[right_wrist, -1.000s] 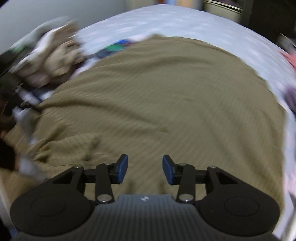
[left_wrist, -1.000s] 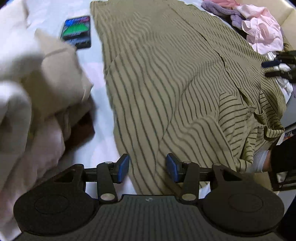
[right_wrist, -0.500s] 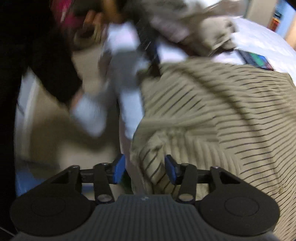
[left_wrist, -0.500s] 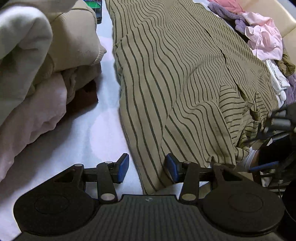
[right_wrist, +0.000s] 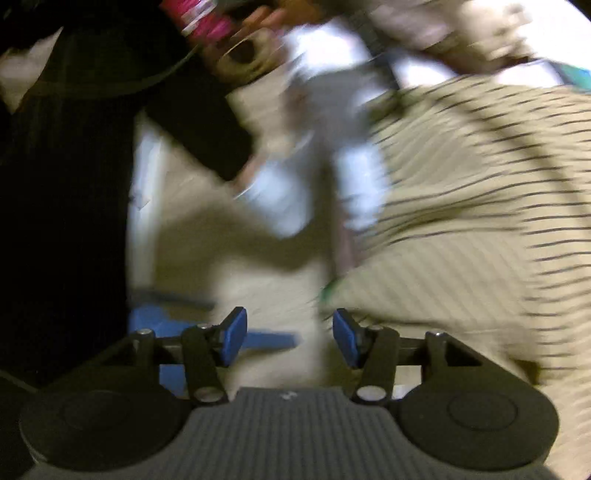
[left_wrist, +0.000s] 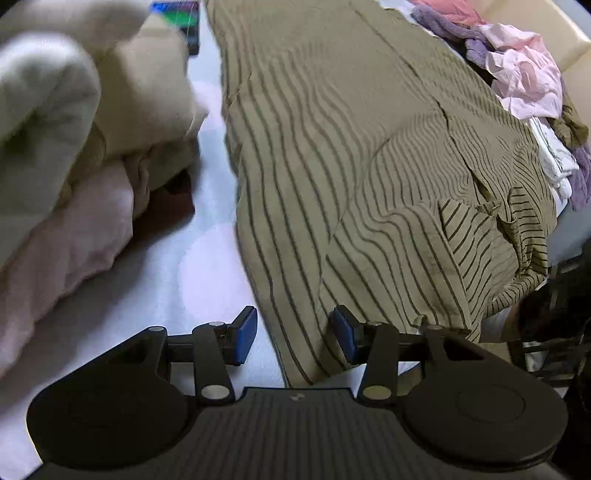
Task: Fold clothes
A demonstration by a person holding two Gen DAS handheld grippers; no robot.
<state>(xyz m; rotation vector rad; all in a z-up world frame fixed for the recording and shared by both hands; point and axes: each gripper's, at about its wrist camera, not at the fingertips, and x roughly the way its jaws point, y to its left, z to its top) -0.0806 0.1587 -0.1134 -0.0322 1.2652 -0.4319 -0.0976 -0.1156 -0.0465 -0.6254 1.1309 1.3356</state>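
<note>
- Your left gripper (left_wrist: 294, 335) sits low at the near edge of the bed (left_wrist: 207, 266), its blue fingers (left_wrist: 243, 334) spread apart with nothing between them.
- The near corner of the olive striped garment (left_wrist: 332, 155) lies between and just beyond those fingers; the cloth spreads flat up the bed, away from you, with a rumpled bunch at its right edge.
- To your left, a heap of cream and pale pink bedding (left_wrist: 74, 147) rests on the bed, apart from the garment.
- A pile of pink, purple and white clothes (left_wrist: 524, 85) lies along the garment's far right side.
- A small colourful box (left_wrist: 181, 14) sits at the top, beside the bedding.
- Your right gripper (right_wrist: 289, 336) is also spread wide and holds nothing; its view is heavily blurred.
- There the striped garment (right_wrist: 480, 206) fills the right side, just past the right finger.
</note>
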